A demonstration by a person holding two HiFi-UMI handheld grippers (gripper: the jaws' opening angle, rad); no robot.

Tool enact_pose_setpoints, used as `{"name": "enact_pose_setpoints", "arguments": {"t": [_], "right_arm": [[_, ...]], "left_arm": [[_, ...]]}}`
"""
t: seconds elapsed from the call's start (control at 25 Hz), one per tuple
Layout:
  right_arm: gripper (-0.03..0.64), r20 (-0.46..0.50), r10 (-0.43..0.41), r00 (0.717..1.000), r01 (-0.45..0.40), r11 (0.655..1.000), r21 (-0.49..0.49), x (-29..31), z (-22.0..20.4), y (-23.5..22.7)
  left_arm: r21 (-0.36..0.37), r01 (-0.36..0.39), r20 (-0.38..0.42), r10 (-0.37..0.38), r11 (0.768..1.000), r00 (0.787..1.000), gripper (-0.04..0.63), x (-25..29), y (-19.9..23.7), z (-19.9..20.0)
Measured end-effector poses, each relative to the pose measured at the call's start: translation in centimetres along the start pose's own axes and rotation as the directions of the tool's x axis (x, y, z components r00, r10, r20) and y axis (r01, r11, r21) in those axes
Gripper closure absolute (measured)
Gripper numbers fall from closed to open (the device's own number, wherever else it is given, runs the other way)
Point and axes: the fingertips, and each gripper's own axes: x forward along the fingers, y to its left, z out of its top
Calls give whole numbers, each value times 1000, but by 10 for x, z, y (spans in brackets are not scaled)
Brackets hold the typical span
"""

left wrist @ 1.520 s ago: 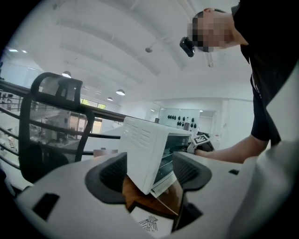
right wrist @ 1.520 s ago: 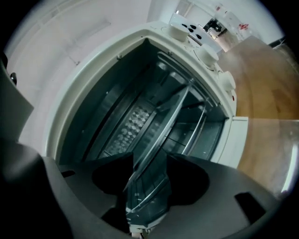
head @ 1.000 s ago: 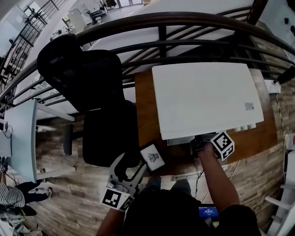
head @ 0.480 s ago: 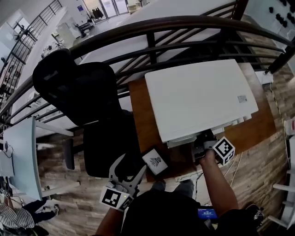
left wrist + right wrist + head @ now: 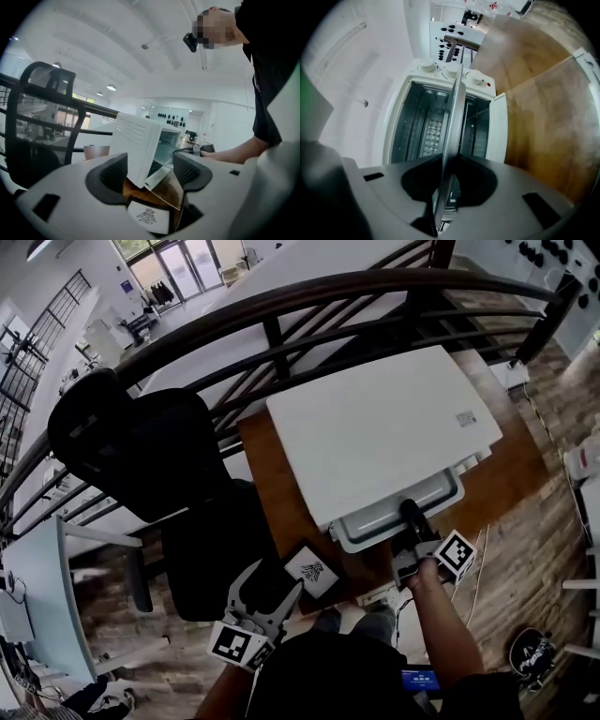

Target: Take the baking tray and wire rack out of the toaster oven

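Note:
A white toaster oven (image 5: 375, 427) stands on a small wooden table (image 5: 272, 474). A pale baking tray (image 5: 375, 521) sticks partway out of the oven's front. My right gripper (image 5: 410, 517) has its jaws closing on the tray's front rim. In the right gripper view the tray (image 5: 453, 122) runs edge-on between the pads of the right gripper (image 5: 447, 180), with the open oven (image 5: 497, 136) behind. I cannot make out a wire rack. My left gripper (image 5: 272, 579) hangs open and empty near the table's corner. In the left gripper view the oven (image 5: 136, 140) lies beyond the left gripper (image 5: 150, 171).
A black office chair (image 5: 159, 446) stands left of the table. A dark curved railing (image 5: 281, 306) runs behind the oven. A white card with a dark emblem (image 5: 311, 570) lies by the table's near corner. The oven's glass door (image 5: 164, 187) hangs open and down.
The tray has slid out of the oven front as my right gripper drew back toward me. The left gripper stayed by the chair.

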Motion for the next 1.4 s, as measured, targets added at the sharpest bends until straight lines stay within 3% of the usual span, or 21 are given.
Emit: {"name": "enact_pose_setpoints", "arguments": {"t": [0.56,0.76,0.92,1.2,1.4], "right_arm": [[565,-3,-50,999,50,998,29,-67,-8,-17],[568,10,-53,999,53,998,40,-90,-6,-16],[563,-27,-104,994,101,992,-76,-112,2,-14],[568,-76,-42,996,37,997,-68,-156,4,-4],[568,-103,-49,993,38,993,-108,-186,14,0]], "left_arm": [[-31,93,-27,-94,995,995,285,11,-40,-13],[-36,82,-33,-83,996,996,285,0,-52,-21],[-121,81,-39,-86,989,996,291,-4,-74,-35],[-298,62,-5,-67,952,998,295,-5,-104,-47],[-325,37,-5,-41,945,999,296,-8,-118,-52]]}}
